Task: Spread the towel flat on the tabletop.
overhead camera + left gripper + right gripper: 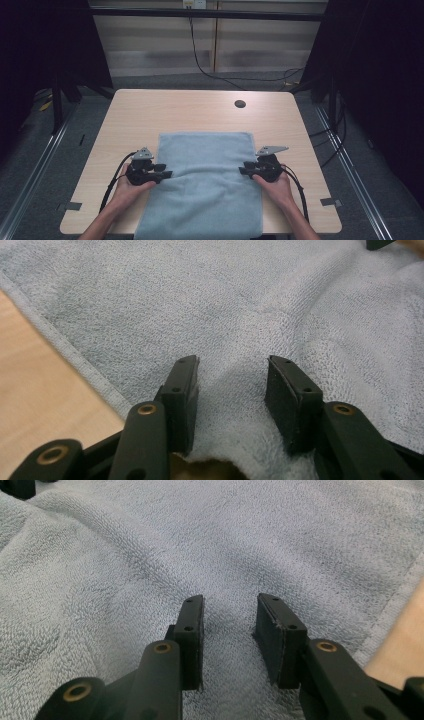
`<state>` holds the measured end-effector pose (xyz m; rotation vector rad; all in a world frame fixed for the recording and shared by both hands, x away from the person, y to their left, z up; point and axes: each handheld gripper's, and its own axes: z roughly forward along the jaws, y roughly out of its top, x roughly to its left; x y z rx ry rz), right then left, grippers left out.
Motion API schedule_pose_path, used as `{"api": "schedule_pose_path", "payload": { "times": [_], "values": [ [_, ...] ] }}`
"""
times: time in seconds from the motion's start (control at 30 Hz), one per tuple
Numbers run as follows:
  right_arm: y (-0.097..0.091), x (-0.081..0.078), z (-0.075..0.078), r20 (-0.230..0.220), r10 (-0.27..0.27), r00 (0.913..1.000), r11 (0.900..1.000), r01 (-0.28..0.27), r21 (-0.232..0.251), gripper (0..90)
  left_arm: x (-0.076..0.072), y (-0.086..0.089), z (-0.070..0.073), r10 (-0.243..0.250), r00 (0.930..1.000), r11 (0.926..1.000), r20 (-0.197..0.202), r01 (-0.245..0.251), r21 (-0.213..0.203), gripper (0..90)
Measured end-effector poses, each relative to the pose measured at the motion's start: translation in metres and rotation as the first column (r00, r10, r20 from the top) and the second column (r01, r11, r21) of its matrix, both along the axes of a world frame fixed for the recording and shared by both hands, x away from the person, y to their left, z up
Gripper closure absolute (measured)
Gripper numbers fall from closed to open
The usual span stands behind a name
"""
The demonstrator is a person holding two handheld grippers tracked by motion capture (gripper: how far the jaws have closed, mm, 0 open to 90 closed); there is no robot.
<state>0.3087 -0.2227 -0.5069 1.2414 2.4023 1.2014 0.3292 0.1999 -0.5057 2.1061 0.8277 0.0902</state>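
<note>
High view: blue towel [202, 185] flat on worktop [150, 112], hanging over near edge. Left claw [165, 171] at its left edge, right claw [245, 169] at its right edge. Left gripper view: jaws spread, towel bunched between. Right gripper view: jaws spread over towel.

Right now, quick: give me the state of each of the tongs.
Left tongs: open, jaws apart over a raised bit of the blue towel, not clamped.
Right tongs: open, jaws apart over the towel, holding nothing.

Pale blue-grey towel [205, 175]; light wood table [150, 112]; black grippers, seemingly.
</note>
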Motion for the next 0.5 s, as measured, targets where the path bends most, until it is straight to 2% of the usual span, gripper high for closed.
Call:
{"api": "schedule_pose_path", "payload": {
  "times": [0.03, 0.1, 0.23, 0.37, 0.5],
  "values": [
    [-0.002, -0.007, 0.000, -0.005, 0.001, 1.0000, 0.9999, -0.001, 0.016, 63.3, -0.010, 0.002, -0.001, -0.010, 0.9999, 0.9999, 0.005, 0.010, -0.007, 56.2],
    [-0.002, -0.012, -0.001, -0.001, 0.003, 1.0000, 0.9998, -0.003, 0.021, 63.2, -0.016, 0.004, 0.000, -0.019, 0.9997, 0.9998, 0.012, 0.019, -0.001, 56.2],
    [0.000, -0.033, 0.001, -0.002, 0.041, 0.9992, 0.9991, -0.041, 0.008, 62.5, -0.032, 0.005, 0.001, -0.027, 0.9996, 0.9996, -0.004, 0.027, -0.003, 56.2],
    [-0.001, -0.042, 0.001, 0.001, 0.052, 0.9987, 0.9987, -0.052, 0.001, 62.1, -0.043, 0.006, 0.003, -0.049, 0.9978, 0.9987, -0.044, 0.049, -0.015, 56.2],
    [-0.002, -0.057, 0.002, -0.019, 0.057, 0.9982, 0.9982, -0.057, 0.018, 62.1, -0.052, 0.009, 0.003, -0.068, 0.9960, 0.9974, -0.058, 0.066, -0.027, 56.3]
  ]
}}
